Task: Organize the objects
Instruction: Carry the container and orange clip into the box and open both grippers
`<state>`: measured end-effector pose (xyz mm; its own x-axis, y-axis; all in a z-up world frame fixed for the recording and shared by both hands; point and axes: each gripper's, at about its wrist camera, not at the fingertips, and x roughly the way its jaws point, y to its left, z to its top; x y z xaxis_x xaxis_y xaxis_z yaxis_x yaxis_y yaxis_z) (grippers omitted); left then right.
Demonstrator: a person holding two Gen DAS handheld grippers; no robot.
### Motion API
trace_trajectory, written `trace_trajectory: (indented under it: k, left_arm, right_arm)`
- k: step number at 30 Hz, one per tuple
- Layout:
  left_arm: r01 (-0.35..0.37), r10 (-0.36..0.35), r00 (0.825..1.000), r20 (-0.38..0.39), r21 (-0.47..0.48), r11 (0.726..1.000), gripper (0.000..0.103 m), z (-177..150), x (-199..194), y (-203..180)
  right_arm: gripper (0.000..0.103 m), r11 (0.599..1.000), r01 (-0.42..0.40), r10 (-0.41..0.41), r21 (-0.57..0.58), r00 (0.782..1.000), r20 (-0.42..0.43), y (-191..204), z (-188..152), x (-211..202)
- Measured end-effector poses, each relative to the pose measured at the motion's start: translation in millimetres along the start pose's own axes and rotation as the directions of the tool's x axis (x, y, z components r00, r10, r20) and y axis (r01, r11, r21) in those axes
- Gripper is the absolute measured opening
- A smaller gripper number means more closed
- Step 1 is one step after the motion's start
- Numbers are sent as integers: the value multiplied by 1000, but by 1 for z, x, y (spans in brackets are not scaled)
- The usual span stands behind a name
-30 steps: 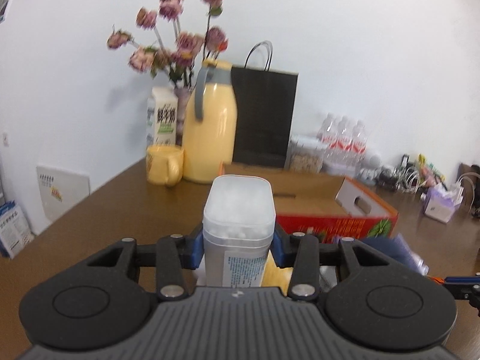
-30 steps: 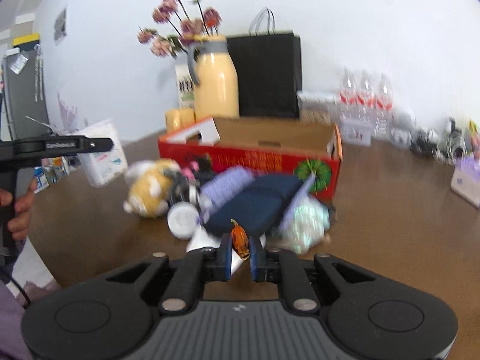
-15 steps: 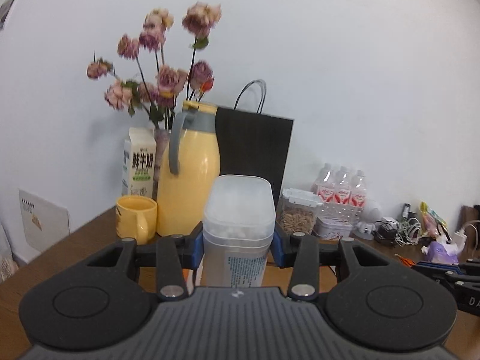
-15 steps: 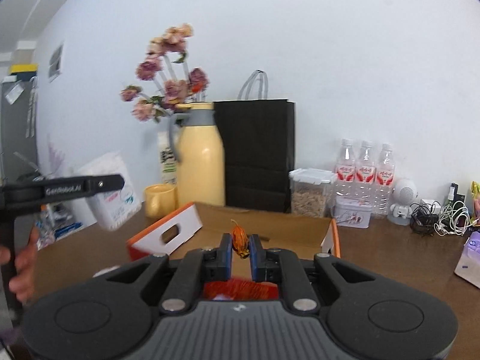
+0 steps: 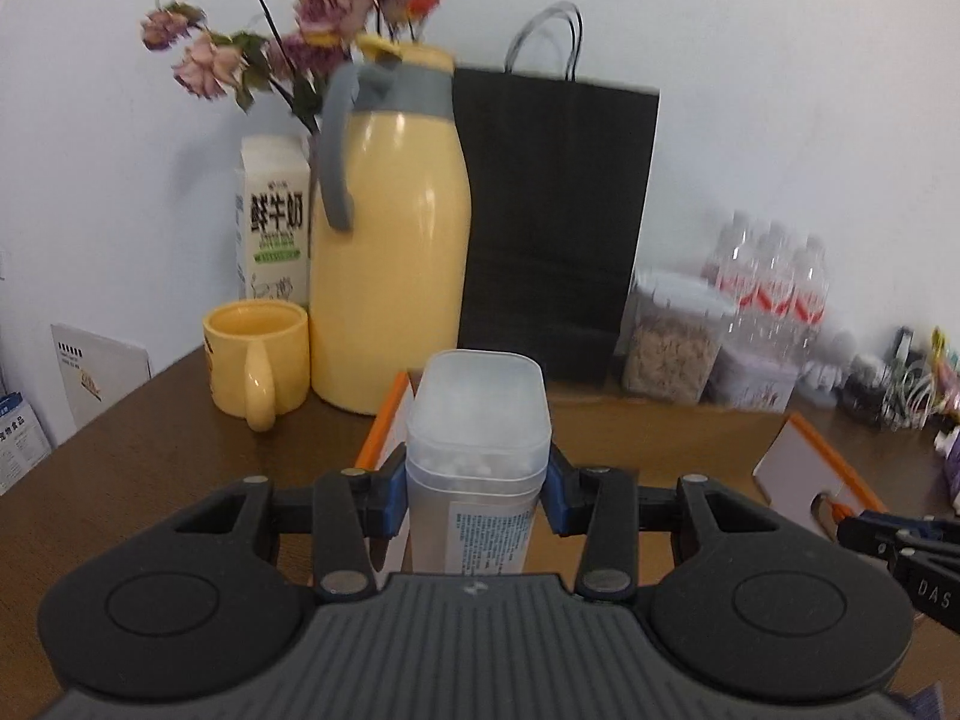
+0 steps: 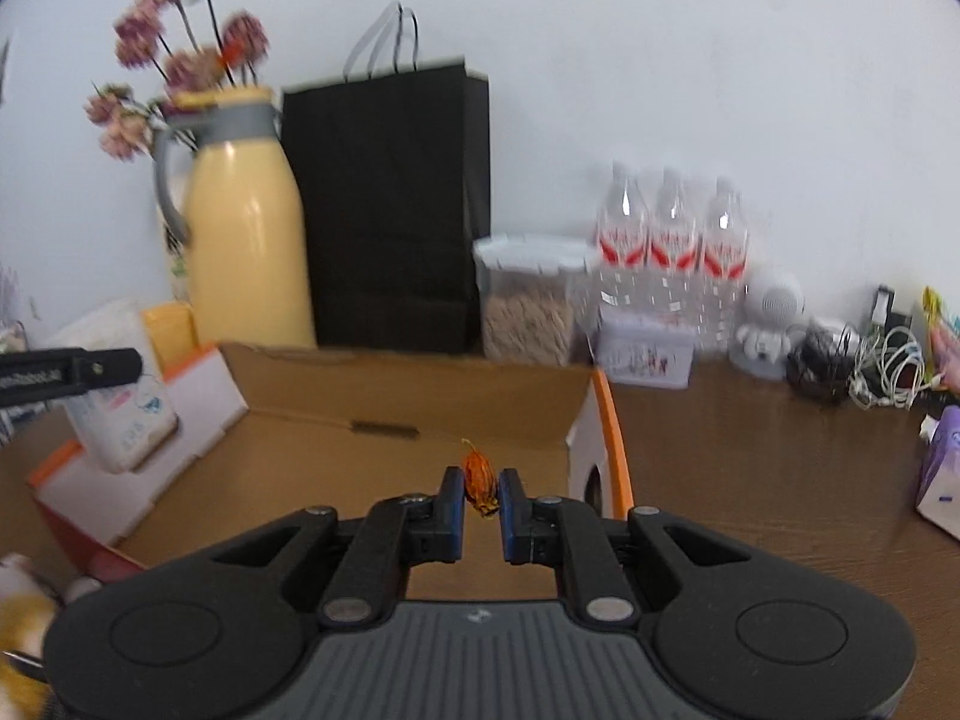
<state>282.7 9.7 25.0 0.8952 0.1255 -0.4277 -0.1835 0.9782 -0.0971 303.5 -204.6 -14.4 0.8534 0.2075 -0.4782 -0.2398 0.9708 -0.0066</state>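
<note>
1. Grippers first: your left gripper (image 5: 478,501) is clamped on the clear plastic tub (image 5: 478,450), its blue pads pressed against both sides just below the lid, exactly as they were a second ago.
2. Your right gripper (image 6: 480,495) is pinched nearly together on a small orange trinket (image 6: 478,476), the same hold as before.
3. A second ago your right view looked at a pile of soft things in front of the cardboard box (image 6: 384,438); now the trinket sits above the box's open brown floor, toward its right end.
4. Your left view has closed in too: the yellow jug (image 5: 390,252), yellow mug (image 5: 255,357) and black paper bag (image 5: 552,228) at the far wall look much larger than before, and the tub now stands over the box's near left corner, by its orange-edged flap (image 5: 384,420).
5. From the right view, the tub shows at the left, tilted, just beside the box's left flap.
6. Both views are slightly blurred.
</note>
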Motion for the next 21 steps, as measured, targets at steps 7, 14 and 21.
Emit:
trace_trajectory:
  k: [7,14,21]
  left_arm:
    - [17,-16,993,-118,2,1000,43,-8,23,2]
    - [7,-6,997,-77,16,1000,75,-6,12,0]
    - [-10,8,999,40,62,998,103,-4,-12,-8]
  right_arm:
    - [11,1000,-17,18,10,995,-101,-7,-7,26]
    - [13,1000,-20,19,-5,995,-100,-1,-10,20]
    - [73,1000,17,-17,8,1000,-10,-1,-6,0]
